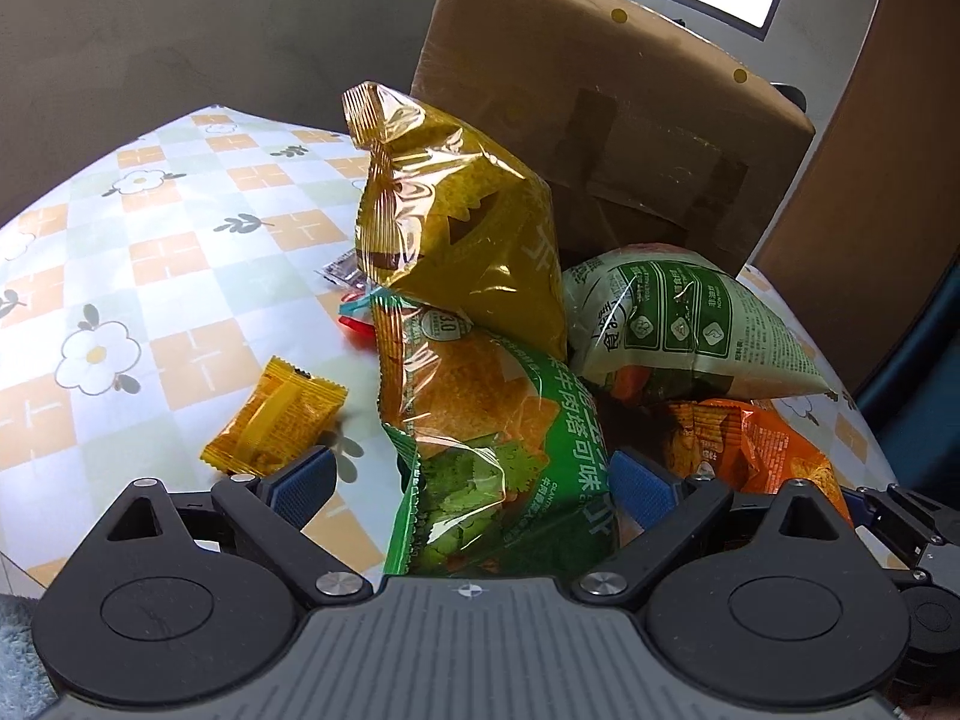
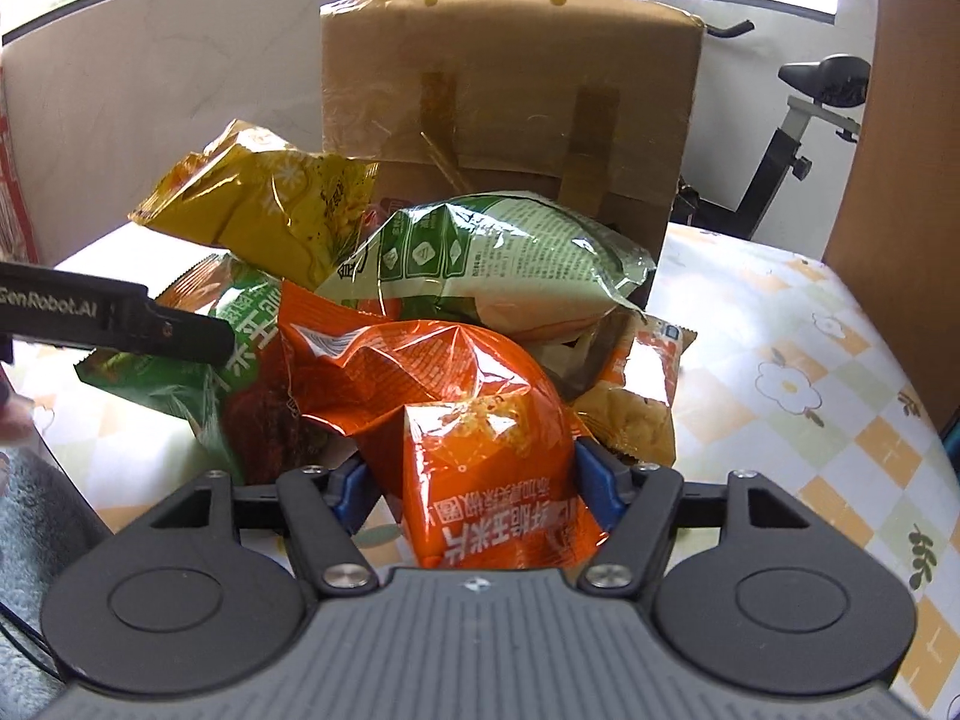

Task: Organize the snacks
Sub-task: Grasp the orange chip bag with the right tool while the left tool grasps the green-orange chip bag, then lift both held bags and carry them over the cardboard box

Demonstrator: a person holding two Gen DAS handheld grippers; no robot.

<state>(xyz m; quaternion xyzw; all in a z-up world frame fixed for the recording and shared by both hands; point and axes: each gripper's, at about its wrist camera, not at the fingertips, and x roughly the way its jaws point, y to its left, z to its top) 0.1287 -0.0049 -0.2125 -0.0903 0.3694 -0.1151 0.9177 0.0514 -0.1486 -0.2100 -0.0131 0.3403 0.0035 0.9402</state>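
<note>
Several snack bags lie heaped on the checkered tablecloth [image 1: 150, 252] in front of a cardboard box [image 1: 600, 90]. My left gripper [image 1: 474, 480] is open around the lower end of a green chip bag [image 1: 480, 420]; its left pad stands clear of the bag. A yellow bag [image 1: 468, 210] leans upright on top, with a pale green bag [image 1: 678, 324] to its right. My right gripper [image 2: 474, 480] is shut on the near end of an orange chip bag [image 2: 432, 384], both blue pads against its sides. A left gripper finger [image 2: 120, 324] reaches in over the green chip bag [image 2: 180, 372].
A small yellow packet [image 1: 276, 420] and a red sweet [image 1: 357, 324] lie left of the heap. A tan-and-orange bag [image 2: 642, 384] sits at the heap's right. The cardboard box [image 2: 510, 90] blocks the back; an exercise bike [image 2: 810, 114] and a wooden panel [image 2: 900, 120] stand behind.
</note>
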